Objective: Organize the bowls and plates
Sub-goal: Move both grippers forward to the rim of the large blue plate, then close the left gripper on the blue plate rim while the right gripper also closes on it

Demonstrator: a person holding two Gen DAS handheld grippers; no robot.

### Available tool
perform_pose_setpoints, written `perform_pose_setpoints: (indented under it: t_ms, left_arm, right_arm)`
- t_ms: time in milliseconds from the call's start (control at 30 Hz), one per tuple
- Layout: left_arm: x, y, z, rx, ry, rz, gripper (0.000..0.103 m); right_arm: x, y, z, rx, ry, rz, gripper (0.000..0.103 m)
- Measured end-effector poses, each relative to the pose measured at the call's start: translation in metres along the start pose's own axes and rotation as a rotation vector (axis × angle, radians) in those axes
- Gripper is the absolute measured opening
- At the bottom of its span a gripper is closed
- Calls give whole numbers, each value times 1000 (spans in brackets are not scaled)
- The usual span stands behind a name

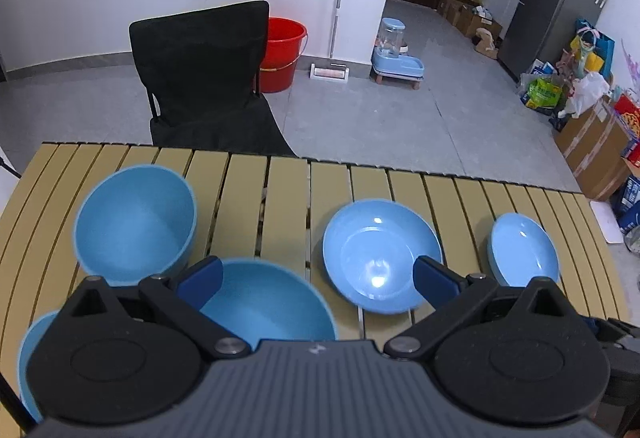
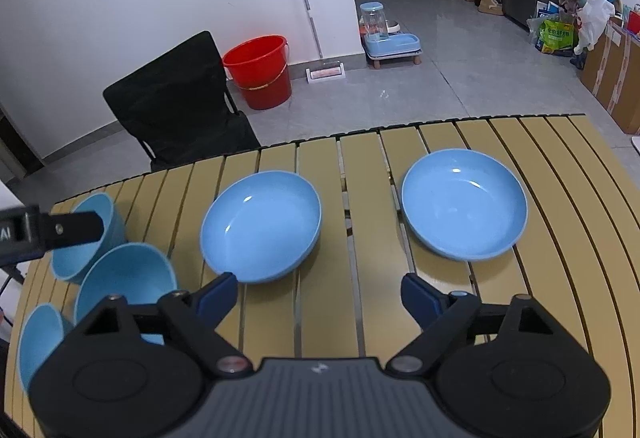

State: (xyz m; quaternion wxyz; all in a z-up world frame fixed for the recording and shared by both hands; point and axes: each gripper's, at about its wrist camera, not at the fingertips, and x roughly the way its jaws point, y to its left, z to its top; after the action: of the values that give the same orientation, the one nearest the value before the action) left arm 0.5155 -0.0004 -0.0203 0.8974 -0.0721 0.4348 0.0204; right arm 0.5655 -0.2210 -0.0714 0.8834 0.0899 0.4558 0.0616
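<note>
Left gripper [image 1: 316, 278]: jaws spread, nothing pinched, above the near bowl [image 1: 272, 302].
Right gripper [image 2: 320, 294]: jaws spread, nothing between, over bare slats.
Bowls: three clustered at the table's left end, far bowl [image 1: 134, 224] beside the near one.
Plates: left plate [image 2: 260, 226] and right plate [image 2: 464, 204] well apart.
Table [image 2: 360, 318]: far edge clear of dishes; open strip between plates.
Chair [image 1: 204, 74]: beyond far edge.

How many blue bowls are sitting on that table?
3, clustered at the table's left end: far bowl, middle bowl, and near bowl partly hidden behind the right gripper. The two plates are separate.
</note>
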Motion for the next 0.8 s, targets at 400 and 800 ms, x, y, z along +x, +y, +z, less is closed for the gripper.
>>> perform_pose_setpoints:
  t_ms: [400, 800]
  left_arm:
    - [78, -11, 26, 12, 73, 82, 85]
    - [140, -20, 38, 13, 196, 89, 52]
  right_arm:
    - [70, 0, 34, 28, 65, 8, 55]
    - [122, 8, 54, 16, 130, 12, 37]
